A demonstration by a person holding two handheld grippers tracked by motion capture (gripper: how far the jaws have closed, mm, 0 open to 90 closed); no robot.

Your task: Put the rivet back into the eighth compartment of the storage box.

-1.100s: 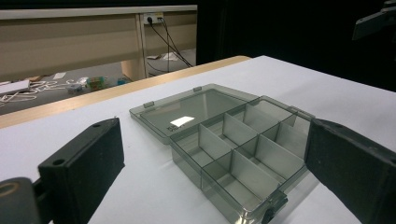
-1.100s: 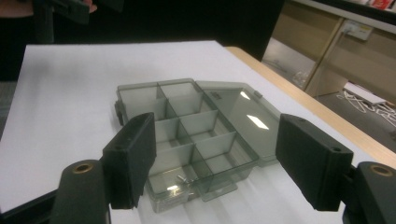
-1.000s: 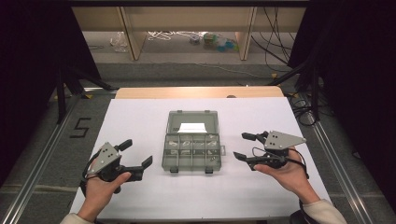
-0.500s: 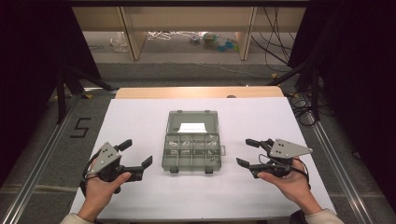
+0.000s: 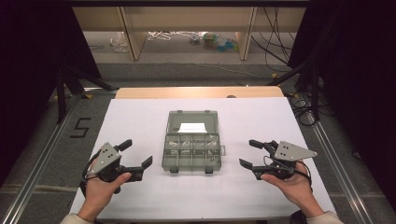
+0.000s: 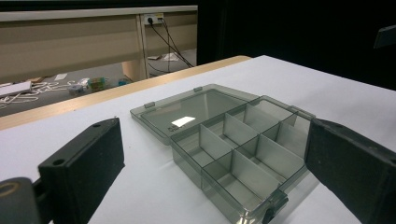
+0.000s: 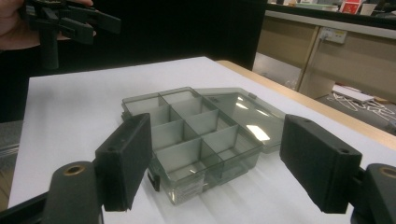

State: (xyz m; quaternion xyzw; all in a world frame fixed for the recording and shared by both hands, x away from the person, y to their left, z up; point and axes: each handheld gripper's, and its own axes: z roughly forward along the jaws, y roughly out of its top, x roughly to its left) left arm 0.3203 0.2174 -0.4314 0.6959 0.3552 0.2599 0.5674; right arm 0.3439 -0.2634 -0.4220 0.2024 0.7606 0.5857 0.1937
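Since the earlier frame, my right gripper [image 5: 248, 157] has drawn back toward lower right; the left gripper [image 5: 137, 154] holds lower left. Both sets of jaws stand apart, empty. At centre frame the compartment box [image 5: 191, 145] lies open, so I judge the approach step pending: next, close in on its lid [image 5: 192, 122].

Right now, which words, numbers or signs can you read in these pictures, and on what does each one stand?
"5": a dark mark on the grey floor, left of the table.
Compartment box: no readable text; the white patch on its open lid looks like glare.
Coloured items on the far counter: too blurred to read.
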